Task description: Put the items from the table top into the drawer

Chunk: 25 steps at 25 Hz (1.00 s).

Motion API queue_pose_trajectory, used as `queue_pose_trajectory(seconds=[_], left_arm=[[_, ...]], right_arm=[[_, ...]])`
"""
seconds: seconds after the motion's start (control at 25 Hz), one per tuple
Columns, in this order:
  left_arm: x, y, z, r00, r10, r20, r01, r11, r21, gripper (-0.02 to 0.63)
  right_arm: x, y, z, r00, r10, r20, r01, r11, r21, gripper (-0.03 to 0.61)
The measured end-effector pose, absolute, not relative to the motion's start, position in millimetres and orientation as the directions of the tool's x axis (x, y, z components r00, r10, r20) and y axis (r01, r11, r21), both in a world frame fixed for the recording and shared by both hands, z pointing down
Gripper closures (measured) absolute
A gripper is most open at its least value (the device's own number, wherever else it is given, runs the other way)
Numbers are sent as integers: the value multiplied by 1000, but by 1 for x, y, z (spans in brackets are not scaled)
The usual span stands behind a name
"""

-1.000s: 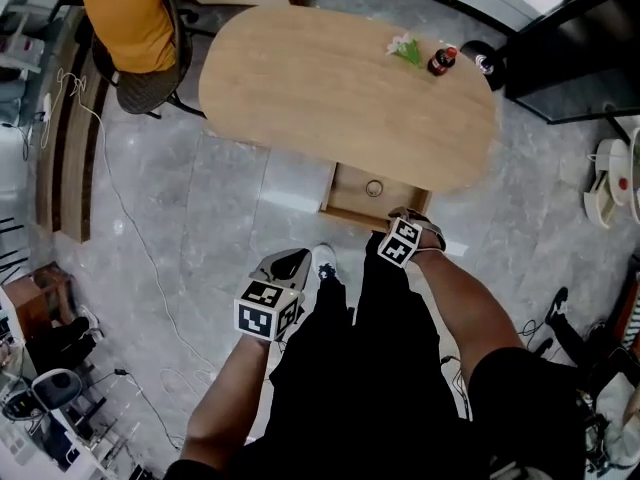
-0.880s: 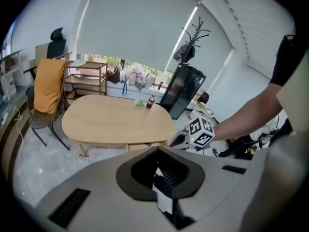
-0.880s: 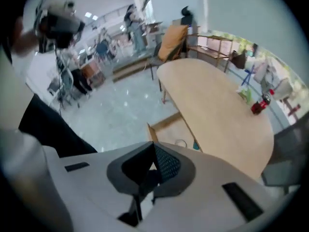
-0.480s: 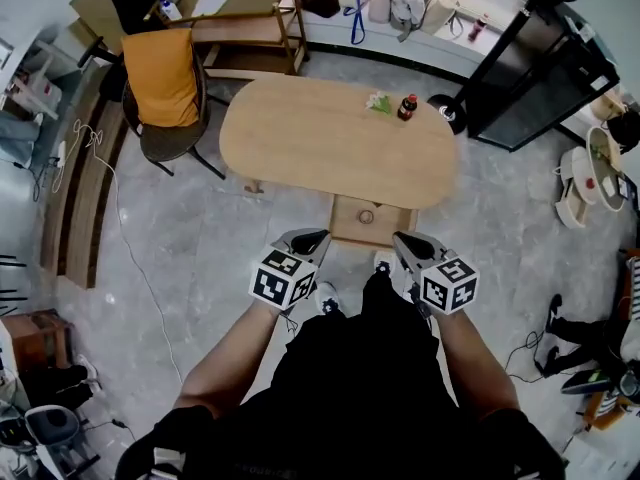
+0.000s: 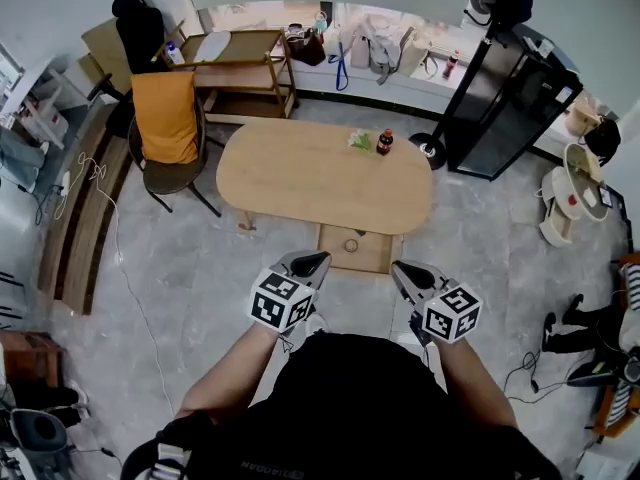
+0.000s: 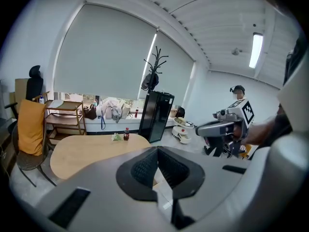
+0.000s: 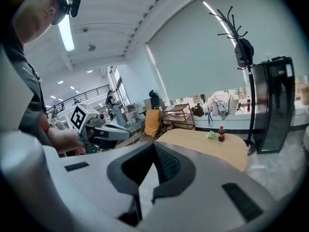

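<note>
An oval wooden table (image 5: 300, 178) stands ahead of me. Near its far right edge are a dark soda bottle (image 5: 383, 143) with a red cap and a small green-and-white packet (image 5: 360, 140). Under the table's near edge the drawer (image 5: 375, 258) stands pulled out, with a small round thing (image 5: 351, 245) inside. My left gripper (image 5: 312, 262) and right gripper (image 5: 401, 271) are held up side by side on the near side of the drawer, well away from the bottle. Both are shut with nothing between the pads. The bottle (image 7: 221, 134) also shows far off in the right gripper view.
A chair draped in orange cloth (image 5: 165, 118) sits left of the table, with a wooden shelf cart (image 5: 240, 63) behind it. A black cabinet (image 5: 505, 108) and a coat stand (image 5: 495, 18) are at the right. A cable (image 5: 110, 228) trails over the grey floor.
Both grippers have risen from low by the drawer to chest height, and the right one has rolled upright. The view has pulled up and back, so the table looks smaller.
</note>
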State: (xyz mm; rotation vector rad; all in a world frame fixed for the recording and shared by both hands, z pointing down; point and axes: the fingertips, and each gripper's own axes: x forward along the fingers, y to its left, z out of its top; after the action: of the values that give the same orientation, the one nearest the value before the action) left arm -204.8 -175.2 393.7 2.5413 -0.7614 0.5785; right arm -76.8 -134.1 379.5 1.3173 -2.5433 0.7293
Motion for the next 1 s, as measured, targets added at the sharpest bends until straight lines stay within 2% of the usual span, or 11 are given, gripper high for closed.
queue_pose_trajectory(seconds=[0.32, 0.48, 0.8, 1.0], left_arm=[[-125, -90, 360, 781, -456, 427, -600, -737, 310, 609], [-101, -35, 355, 768, -472, 432, -605, -756, 250, 609], [-136, 15, 374, 681, -532, 503, -699, -678, 229, 609], [-161, 1, 363, 684, -548, 481, -701, -676, 227, 609]], right_arm=[[-19, -47, 336, -592, -738, 323, -805, 530, -266, 576], [-2, 2, 343, -611, -725, 319, -791, 547, -272, 576], [-1, 49, 361, -642, -697, 320, -766, 565, -307, 575], [-23, 48, 359, -623, -708, 333, -782, 560, -274, 575]])
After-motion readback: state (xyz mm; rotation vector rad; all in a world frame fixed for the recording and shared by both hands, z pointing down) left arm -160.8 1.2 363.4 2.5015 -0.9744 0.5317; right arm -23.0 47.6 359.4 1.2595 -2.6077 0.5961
